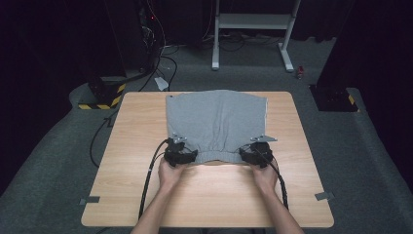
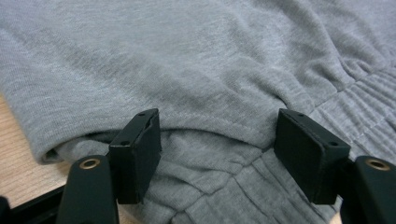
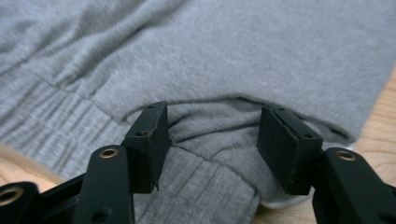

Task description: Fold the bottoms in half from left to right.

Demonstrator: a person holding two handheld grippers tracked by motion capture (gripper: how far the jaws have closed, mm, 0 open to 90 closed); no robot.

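A grey sweat garment lies flat on the far half of the wooden table, its ribbed elastic band at the near edge. My left gripper is at the band's left corner and my right gripper at its right corner. In the left gripper view the jaws of the left gripper stand wide apart, with a fold of the grey cloth lying between them. The right gripper view shows the same: the right gripper is open astride a bunched corner of the fabric. No pad presses the cloth.
Bare wood lies between the garment and the table's near edge, with grey tape marks at the near corners. Behind the table on the carpet stand a white metal frame, a yellow-black striped base and loose cables.
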